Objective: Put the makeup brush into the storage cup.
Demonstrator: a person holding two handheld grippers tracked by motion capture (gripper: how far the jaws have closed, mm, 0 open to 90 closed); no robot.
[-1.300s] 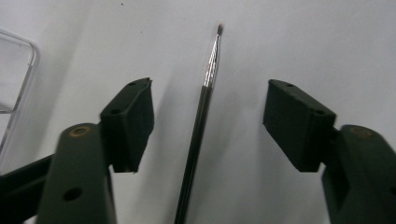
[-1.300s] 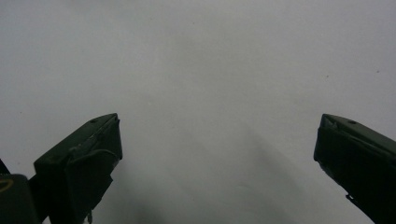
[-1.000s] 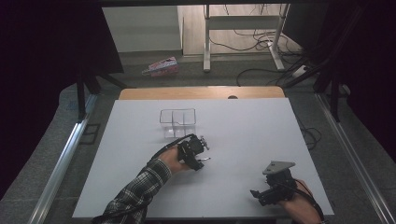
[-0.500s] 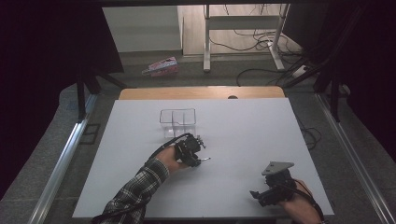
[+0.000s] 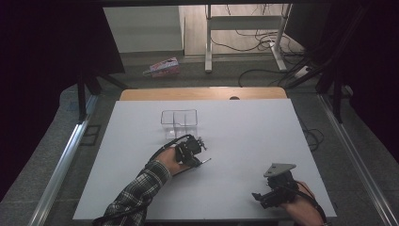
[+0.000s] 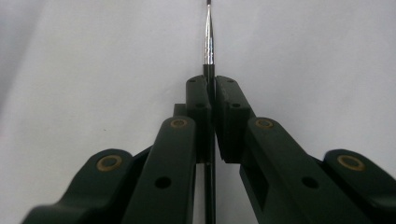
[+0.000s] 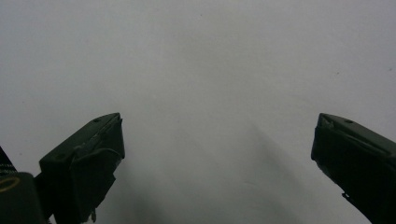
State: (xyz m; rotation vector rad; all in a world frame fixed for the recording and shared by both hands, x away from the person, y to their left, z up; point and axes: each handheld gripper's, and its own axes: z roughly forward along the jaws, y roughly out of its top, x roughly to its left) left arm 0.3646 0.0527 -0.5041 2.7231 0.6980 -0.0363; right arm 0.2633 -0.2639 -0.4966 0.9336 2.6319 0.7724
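left gripper [image 6: 212,93]: my jaws are pinched all the way in on a thin paintbrush [image 6: 208,42]. They've just been closing, and the brush is right between the pads now, so that's a proper grip.

brush: black handle runs down between my pads, metal collar and the dark tip poke out past them. From the high view the tip end [image 5: 205,160] sticks out to the right of my left gripper [image 5: 190,151], low over the white table [image 5: 244,136]. Can't tell if it's touching the surface or just off it.

right gripper [image 7: 217,154]: jaws wide apart, nothing in them, just bare table underneath. In the high view it sits near the front right corner [image 5: 276,188], well apart from the brush.

clear box [image 5: 179,122]: little see-through divided container, just behind my left hand, looks empty as far as I can tell.

done so far: I'd say the grab is done, brush is caught.

left to do: lift it and, my guess, drop it in the clear box. Nothing's in there yet.

vs a second ago: both hands are in the same spots, box hasn't budged. Only real change is my left jaws going from partly open to clamped on the brush.
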